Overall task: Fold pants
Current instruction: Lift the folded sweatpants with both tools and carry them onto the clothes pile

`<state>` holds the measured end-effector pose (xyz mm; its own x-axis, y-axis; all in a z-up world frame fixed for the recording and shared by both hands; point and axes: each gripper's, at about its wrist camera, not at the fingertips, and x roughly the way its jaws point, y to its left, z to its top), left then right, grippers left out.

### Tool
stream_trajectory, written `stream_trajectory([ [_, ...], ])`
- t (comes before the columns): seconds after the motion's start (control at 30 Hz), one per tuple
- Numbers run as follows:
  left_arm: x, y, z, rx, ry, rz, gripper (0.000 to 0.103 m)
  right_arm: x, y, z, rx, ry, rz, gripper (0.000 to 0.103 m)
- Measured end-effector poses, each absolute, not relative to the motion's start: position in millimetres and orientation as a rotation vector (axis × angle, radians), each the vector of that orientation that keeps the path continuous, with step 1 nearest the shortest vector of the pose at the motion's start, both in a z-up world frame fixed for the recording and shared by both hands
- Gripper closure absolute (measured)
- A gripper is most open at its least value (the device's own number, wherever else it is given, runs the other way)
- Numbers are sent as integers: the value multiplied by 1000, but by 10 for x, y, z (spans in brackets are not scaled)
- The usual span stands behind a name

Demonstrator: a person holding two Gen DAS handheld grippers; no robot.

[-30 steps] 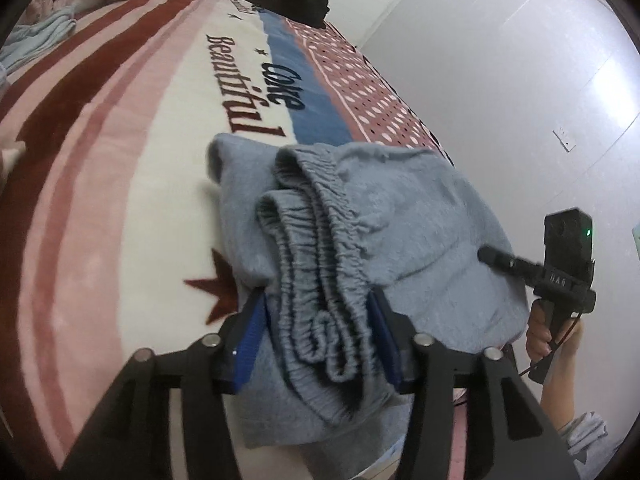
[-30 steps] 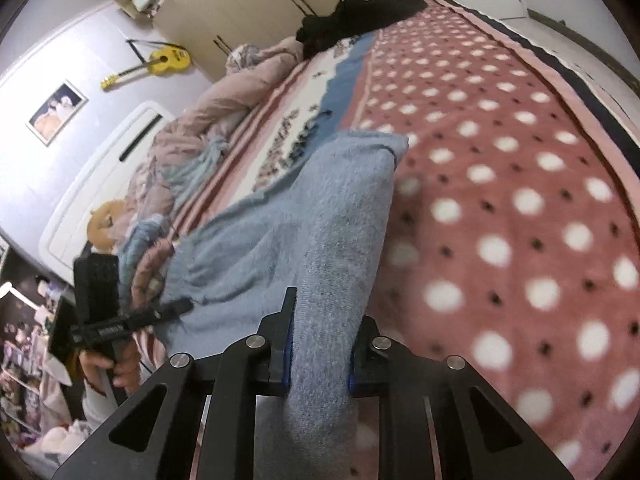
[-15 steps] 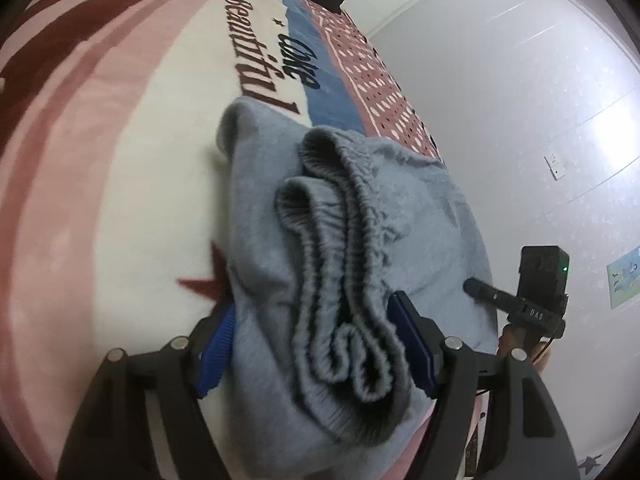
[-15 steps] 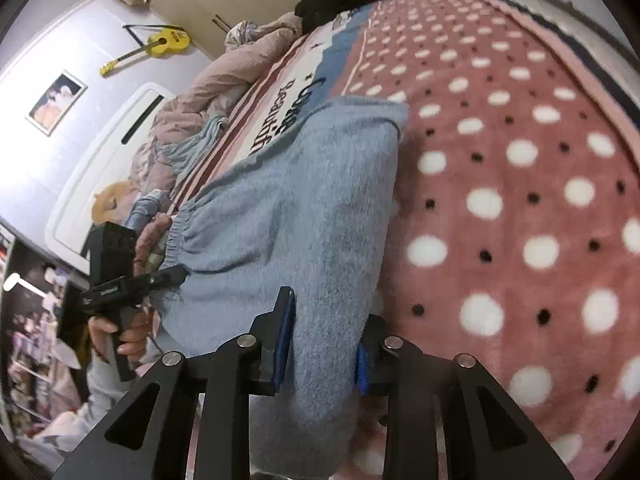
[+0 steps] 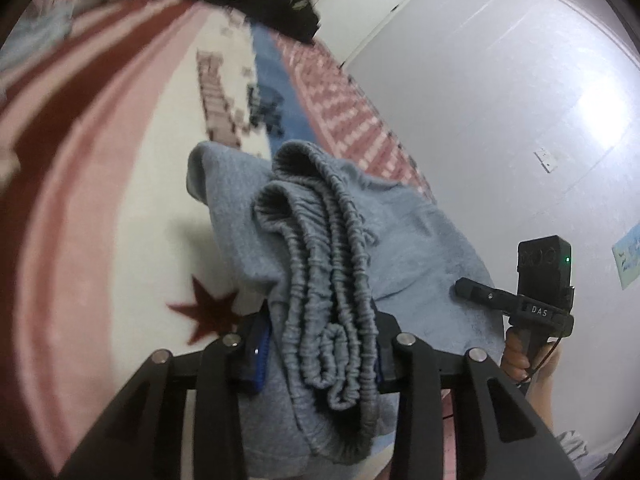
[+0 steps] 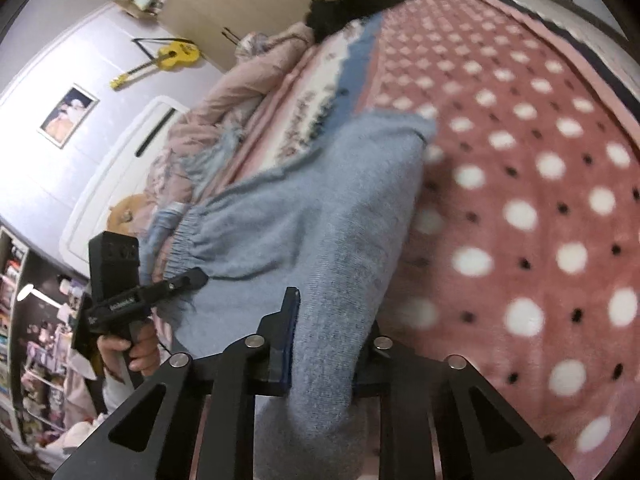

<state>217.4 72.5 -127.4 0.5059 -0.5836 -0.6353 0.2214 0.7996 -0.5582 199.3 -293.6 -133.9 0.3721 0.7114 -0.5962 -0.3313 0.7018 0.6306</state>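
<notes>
Left wrist view: pink, cream and dark-red striped fleece blanket (image 5: 100, 208) on the bed, dark-red star print just left of the left gripper (image 5: 320, 344). Left gripper's jaws are closing, about a third open, with the bunched elastic waistband of the grey-blue knit pants (image 5: 328, 264) between the blue pads; fabric fills the gap and touches both pads. Rest of the pants drapes away over the blanket toward the white wall. Right gripper (image 5: 472, 292) is visible at far right, a hand below on its handle.

Right wrist view: left gripper (image 6: 188, 280) at left, at the waistband edge. Right gripper (image 6: 324, 344) is nearly closed, jaws closing, pinching a folded edge of the pants (image 6: 320, 216). Pink polka-dot part of the blanket (image 6: 540, 200) at right.
</notes>
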Motion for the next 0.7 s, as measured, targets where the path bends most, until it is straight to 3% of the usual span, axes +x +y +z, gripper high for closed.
stream_trajectory([
  [0.4, 1678, 2240, 154, -316, 708, -342, 70, 1844, -1338, -203, 362, 792, 877, 90],
  [0.7, 1504, 3685, 330, -347, 720, -99, 70, 1986, 318, 42, 316, 796, 1017, 90],
])
